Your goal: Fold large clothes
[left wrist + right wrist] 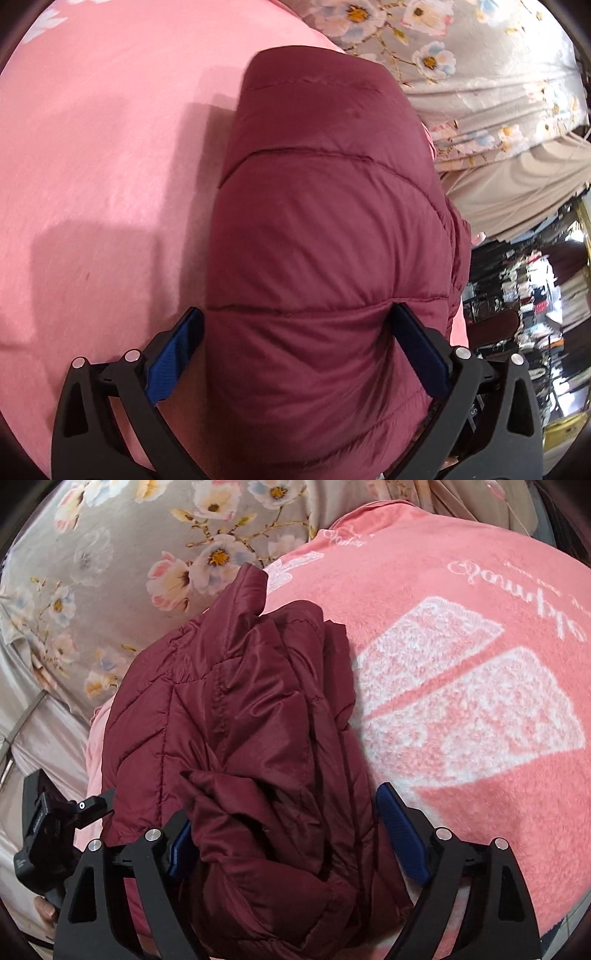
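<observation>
I observe the left hand-held gripper (pixel 297 325) and right hand-held gripper (pixel 284 808) each clamped on the bundled maroon puffer jacket (pixel 240 720), which lies on the pink blanket (pixel 480 812), with a floral sheet (pixel 110 554) beyond.

Black jaws, blue pads (pixel 177 354), silver screws (pixel 153 835)
</observation>
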Demonstrator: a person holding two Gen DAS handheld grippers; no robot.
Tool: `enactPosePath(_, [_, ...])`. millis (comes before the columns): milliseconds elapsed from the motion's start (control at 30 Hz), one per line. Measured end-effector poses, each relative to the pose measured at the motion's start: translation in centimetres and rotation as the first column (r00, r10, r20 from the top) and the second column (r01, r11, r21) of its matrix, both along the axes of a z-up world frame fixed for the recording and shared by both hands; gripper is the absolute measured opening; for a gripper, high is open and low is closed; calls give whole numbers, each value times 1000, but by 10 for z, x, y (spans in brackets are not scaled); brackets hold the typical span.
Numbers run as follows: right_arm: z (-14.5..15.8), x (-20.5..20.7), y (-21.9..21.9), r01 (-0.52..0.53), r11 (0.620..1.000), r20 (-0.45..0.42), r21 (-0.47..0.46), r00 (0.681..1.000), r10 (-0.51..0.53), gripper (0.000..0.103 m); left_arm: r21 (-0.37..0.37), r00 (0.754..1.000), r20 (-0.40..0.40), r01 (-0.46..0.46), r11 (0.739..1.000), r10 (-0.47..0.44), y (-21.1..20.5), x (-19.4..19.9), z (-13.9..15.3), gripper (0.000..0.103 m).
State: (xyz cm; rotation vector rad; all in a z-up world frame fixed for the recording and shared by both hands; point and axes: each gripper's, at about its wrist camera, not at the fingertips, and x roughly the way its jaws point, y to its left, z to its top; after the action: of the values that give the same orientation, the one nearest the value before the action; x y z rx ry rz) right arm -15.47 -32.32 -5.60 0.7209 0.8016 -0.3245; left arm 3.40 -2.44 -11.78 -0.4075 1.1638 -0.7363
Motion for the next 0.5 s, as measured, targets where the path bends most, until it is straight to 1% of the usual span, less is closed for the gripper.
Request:
enactPosePath(67, [1, 4, 3, -16, 1000, 0, 3, 1000, 16, 82, -4, 1000, 5, 22, 1000, -22, -6, -2, 3, 96])
enactPosePath(133, [1, 7, 3, -29, 999, 13, 19, 1000, 29, 72, 14, 999, 27, 35, 999, -35, -15, -5, 10, 90])
enactPosePath(167, [2, 7, 1, -38, 999, 28, 38, 999, 37, 60, 36, 998, 50, 38, 999, -39, -21, -7, 14, 88])
enactPosePath(200, [2, 7, 0, -47, 997, 43, 58, 998, 45, 46, 50, 997, 69, 39, 998, -43, -23, -10, 17, 83])
enactPosePath(233, [4, 7, 0, -61, 996, 62, 68, 996, 56, 39, 83, 997, 74, 22, 996, -28, -26, -12, 21, 76])
enactPosePath(267, [9, 7, 1, -69, 996, 71, 54, 995, 65, 31, 89, 995, 91, 22, 996, -30, -27, -15, 25, 72])
enactPosePath(300, [13, 8, 3, -76, 996, 75, 38, 995, 73, 25, 91, 994, 105, 23, 996, -33, -28, -16, 29, 62])
enactPosePath(333, [20, 7, 6, -85, 996, 82, 12, 993, 84, 23, 92, 992, 120, 26, 995, -37, -29, -18, 33, 53])
enactPosePath(367, [25, 6, 9, -90, 996, 90, -6, 992, 90, 21, 94, 989, 140, 30, 995, -43, -30, -22, 39, 48])
enactPosePath(400, [32, 4, 11, -95, 995, 99, -26, 990, 97, 20, 90, 987, 156, 35, 995, -48, -31, -25, 45, 42])
enactPosePath(433, [43, 1, 14, -100, 993, 114, -57, 988, 106, 19, 81, 985, 167, 39, 996, -52, -30, -28, 50, 38])
enactPosePath(500, [61, -5, 17, -104, 990, 145, -97, 982, 118, 18, 58, 981, 186, 50, 997, -60, -30, -35, 63, 35])
